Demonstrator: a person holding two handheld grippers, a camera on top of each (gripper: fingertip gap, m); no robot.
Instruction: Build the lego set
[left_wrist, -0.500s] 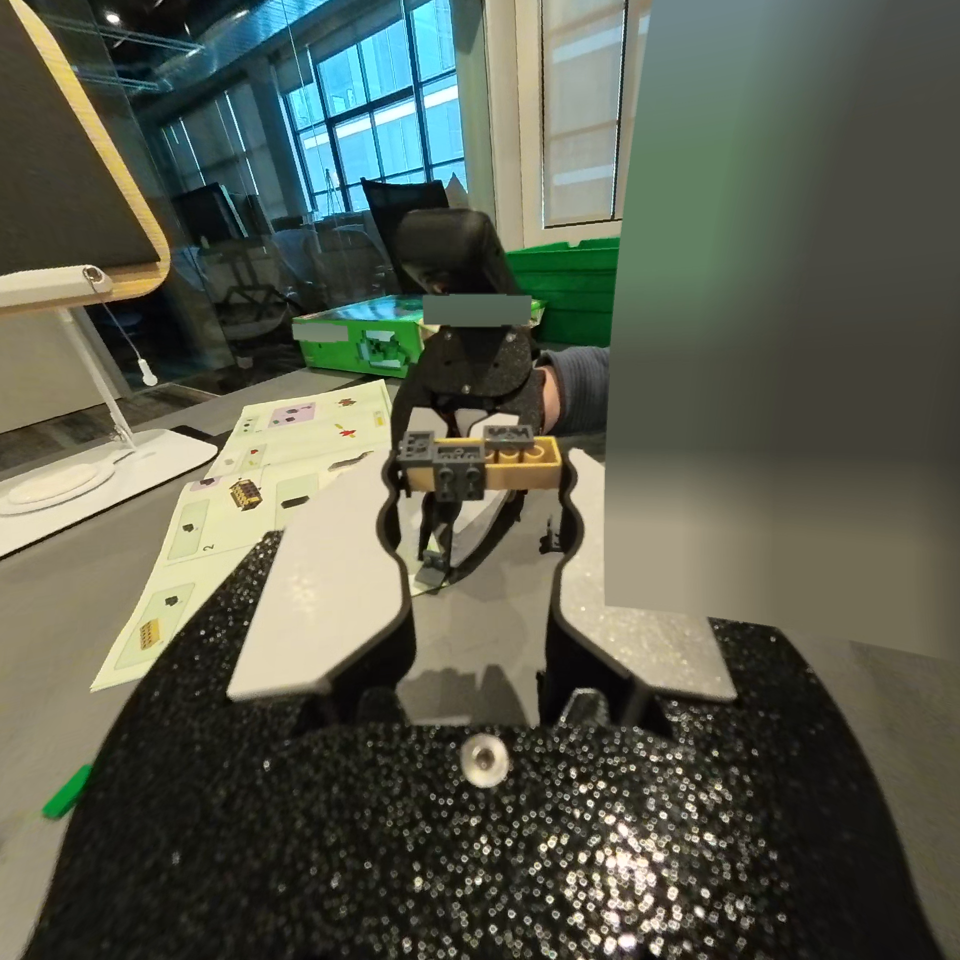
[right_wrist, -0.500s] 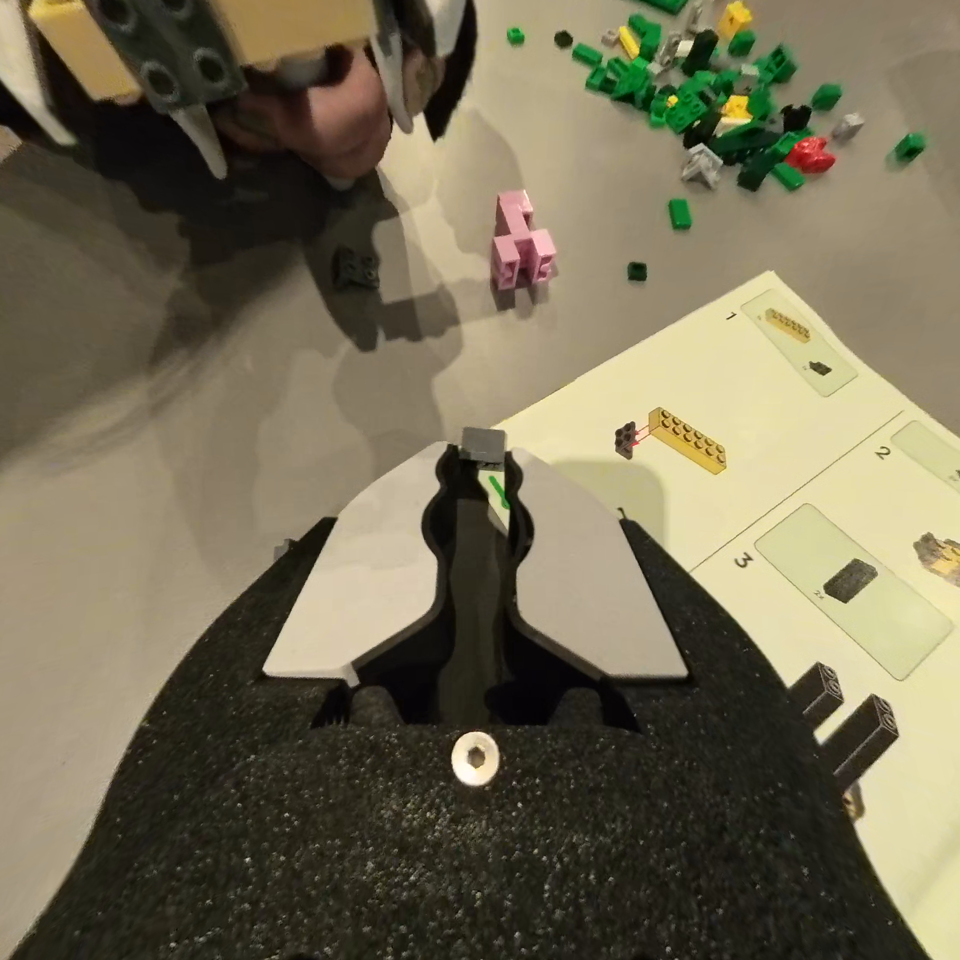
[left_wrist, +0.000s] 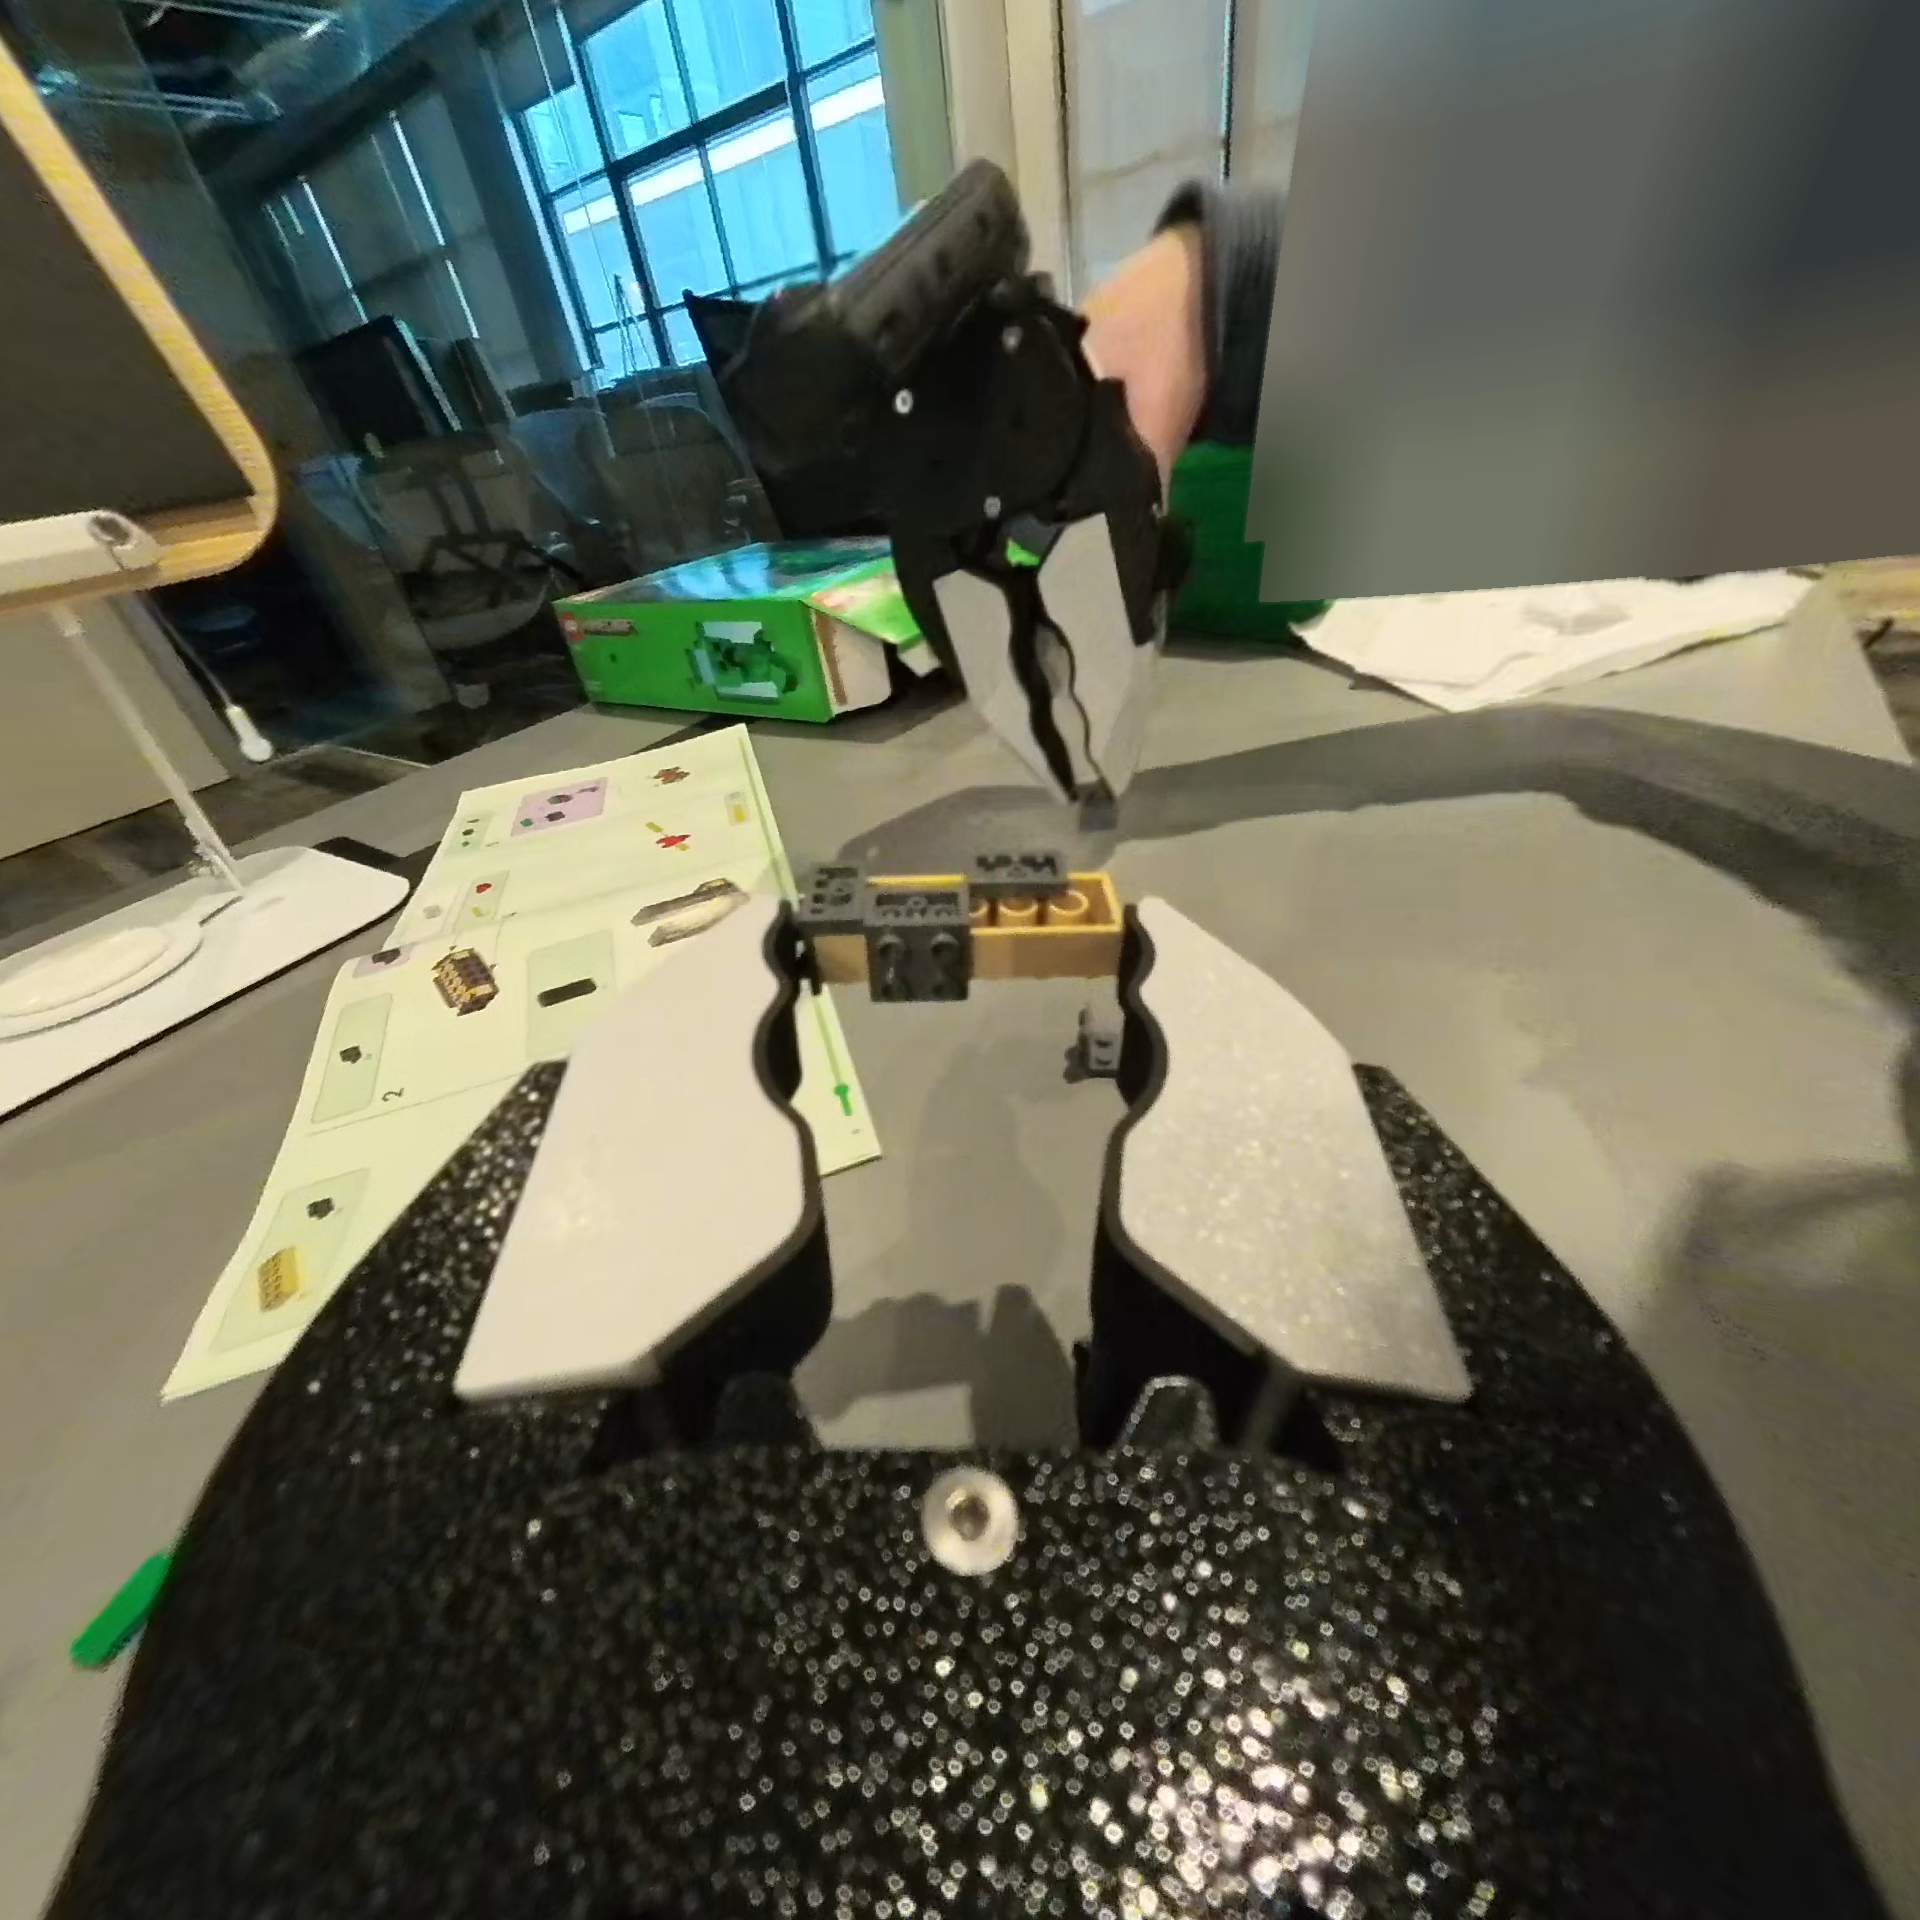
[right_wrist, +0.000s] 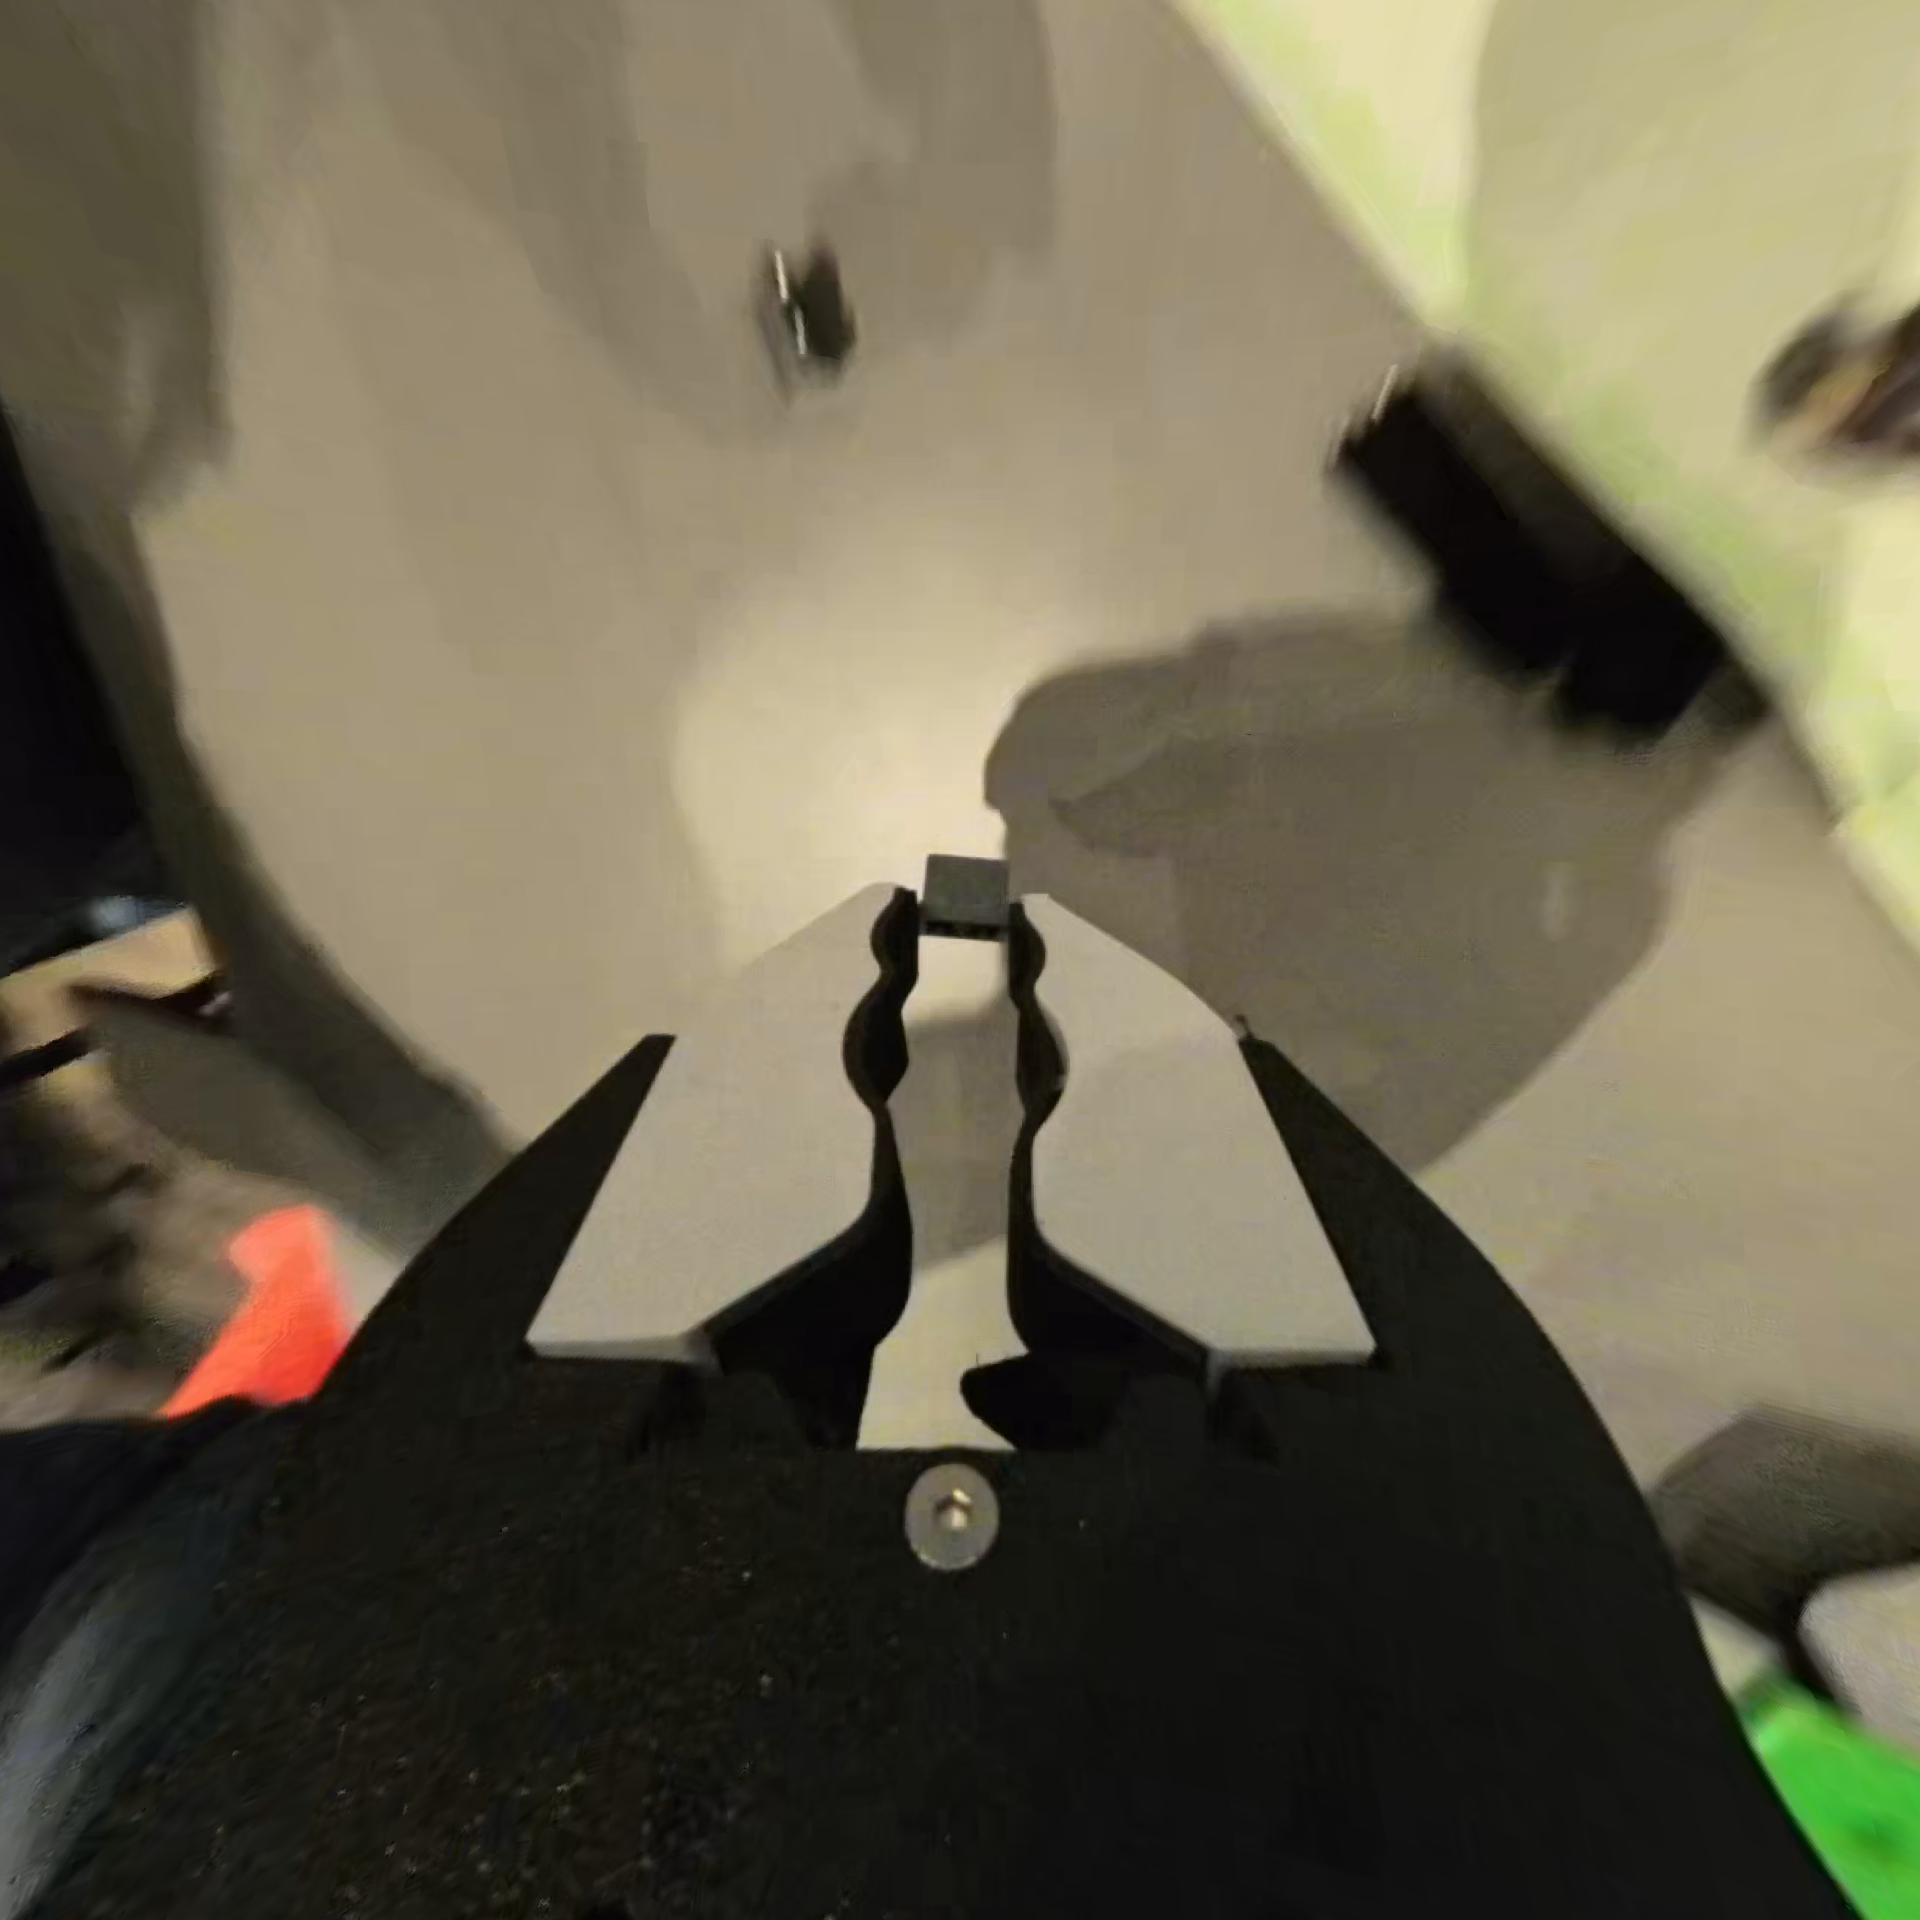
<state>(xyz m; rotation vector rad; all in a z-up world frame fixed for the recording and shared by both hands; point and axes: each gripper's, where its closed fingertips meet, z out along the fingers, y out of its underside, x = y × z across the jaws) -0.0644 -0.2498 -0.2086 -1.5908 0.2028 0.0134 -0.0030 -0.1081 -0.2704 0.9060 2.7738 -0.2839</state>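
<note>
My left gripper (left_wrist: 961, 951) squeezes the long tan brick (left_wrist: 1049, 925) by its ends. My right gripper (right_wrist: 966, 914), above it, pinches a small grey piece (right_wrist: 966, 896). I should line it up, then push down softly.

Grey table (left_wrist: 1455, 935) before glass partitions, tall daylit windows (left_wrist: 727, 208), office chairs (left_wrist: 468, 582).

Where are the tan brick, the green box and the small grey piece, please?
tan brick (left_wrist: 1049, 920): left wrist view, studded top.
green box (left_wrist: 717, 665): left wrist view, front face.
small grey piece (right_wrist: 966, 896): right wrist view, top face.
</note>
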